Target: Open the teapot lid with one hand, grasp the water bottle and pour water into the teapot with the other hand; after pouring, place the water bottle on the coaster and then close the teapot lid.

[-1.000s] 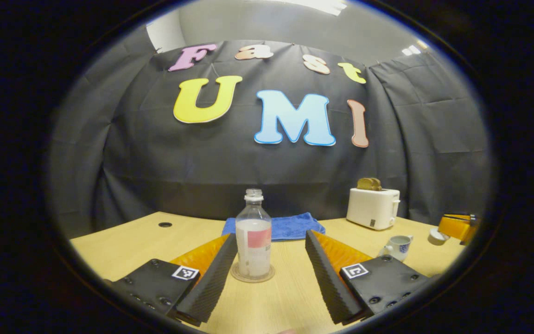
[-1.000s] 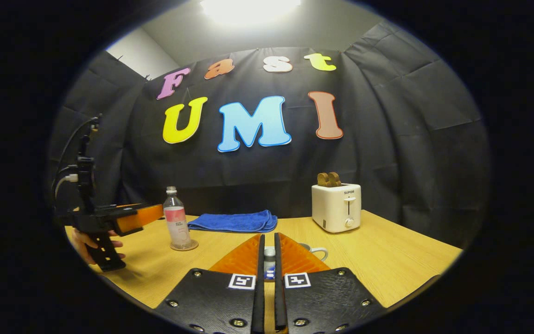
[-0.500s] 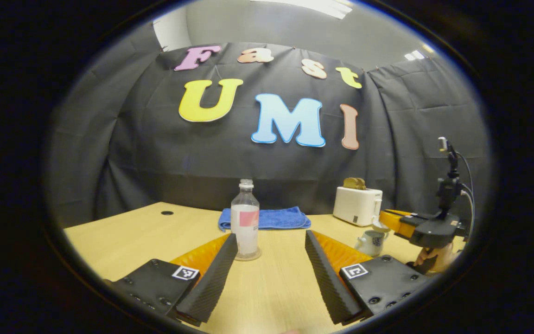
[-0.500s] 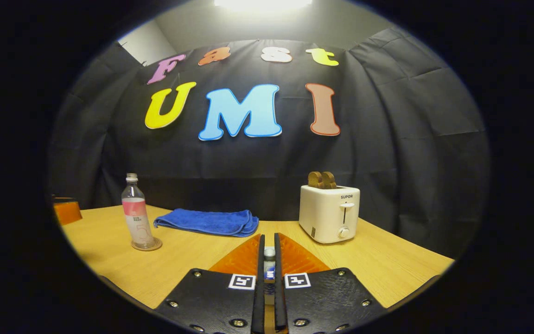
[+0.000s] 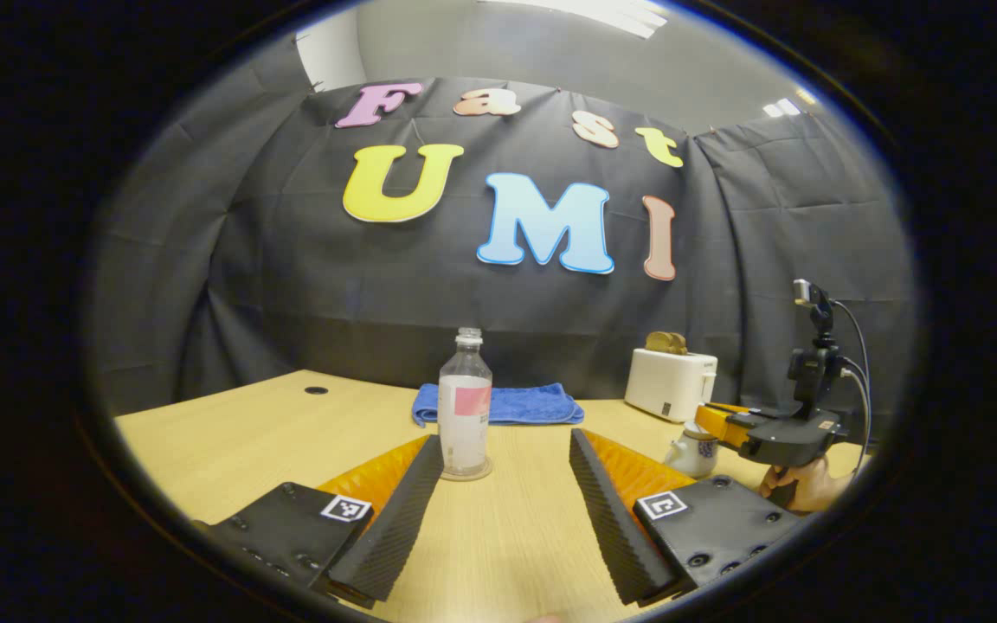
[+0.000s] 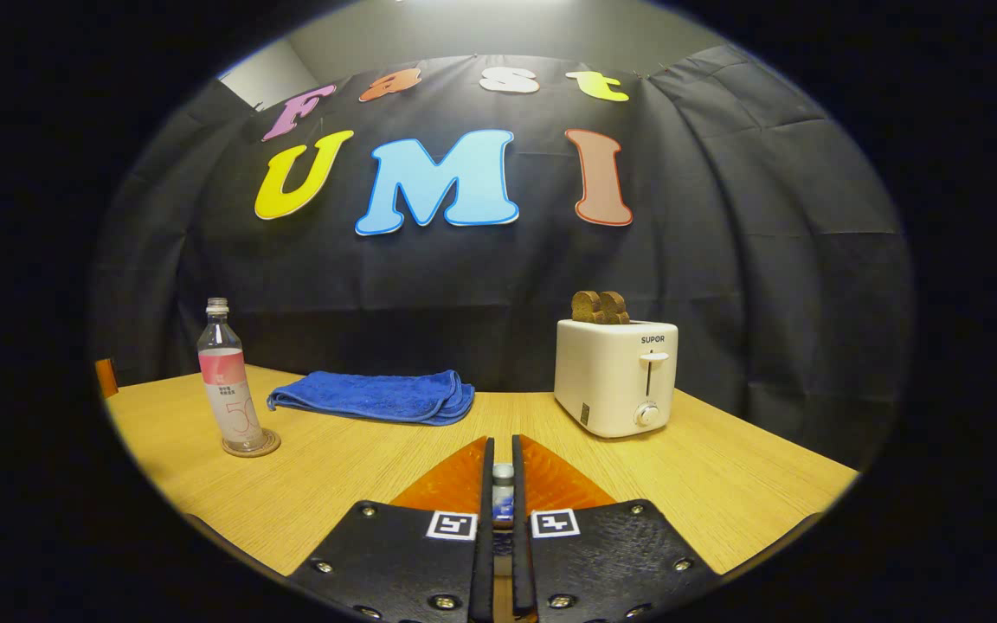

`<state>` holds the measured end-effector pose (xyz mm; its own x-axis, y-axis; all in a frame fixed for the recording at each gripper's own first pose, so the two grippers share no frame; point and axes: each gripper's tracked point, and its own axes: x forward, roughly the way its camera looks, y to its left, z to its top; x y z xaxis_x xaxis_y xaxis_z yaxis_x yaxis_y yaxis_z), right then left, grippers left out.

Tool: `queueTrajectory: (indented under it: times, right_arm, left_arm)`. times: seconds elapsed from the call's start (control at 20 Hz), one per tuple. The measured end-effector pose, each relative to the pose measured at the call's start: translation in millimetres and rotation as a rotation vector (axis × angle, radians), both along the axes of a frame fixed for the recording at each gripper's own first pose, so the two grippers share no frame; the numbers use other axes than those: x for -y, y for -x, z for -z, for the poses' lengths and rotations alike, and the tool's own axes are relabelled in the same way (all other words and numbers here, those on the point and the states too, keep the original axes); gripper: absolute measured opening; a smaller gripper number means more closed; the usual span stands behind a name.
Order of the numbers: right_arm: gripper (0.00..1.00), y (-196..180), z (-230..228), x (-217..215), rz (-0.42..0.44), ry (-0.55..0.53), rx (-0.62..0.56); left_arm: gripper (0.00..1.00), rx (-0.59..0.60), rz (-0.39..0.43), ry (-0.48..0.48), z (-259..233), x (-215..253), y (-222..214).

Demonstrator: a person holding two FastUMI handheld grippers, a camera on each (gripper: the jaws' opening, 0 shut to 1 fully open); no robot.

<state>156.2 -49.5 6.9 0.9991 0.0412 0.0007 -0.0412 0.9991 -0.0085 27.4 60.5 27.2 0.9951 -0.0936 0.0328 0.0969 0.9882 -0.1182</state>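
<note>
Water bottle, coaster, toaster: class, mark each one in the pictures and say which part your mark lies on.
Water bottle (image 5: 465, 414): left gripper view, on its label.
Coaster (image 6: 268, 446): right gripper view, on its rim beside the bottle's base.
Toaster (image 6: 611, 381): right gripper view, on its front face.

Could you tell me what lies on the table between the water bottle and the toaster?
In the right gripper view, a folded blue towel lies between the water bottle and the toaster, nearer the bottle; the rest is bare table.
</note>
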Motion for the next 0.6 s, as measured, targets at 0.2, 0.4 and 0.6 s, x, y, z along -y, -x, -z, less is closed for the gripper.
queueTrajectory:
  times: [0.2,0.4,0.6]
  right_arm:
    - [0.11,3.1,2.0,-1.6,0.006,0.010,-0.021]
    - [0.29,8.8,-2.3,-1.7,-0.005,0.029,-0.012]
    - [0.30,28.5,-25.6,2.9,0.007,0.016,0.032]
  left_arm:
    - [1.00,0.004,0.003,-0.020,0.7,-0.5,4.5]
    - [1.00,0.019,-0.002,-0.042,-5.1,0.1,7.9]
    - [1.00,0.015,-0.003,-0.048,-4.3,2.1,4.0]
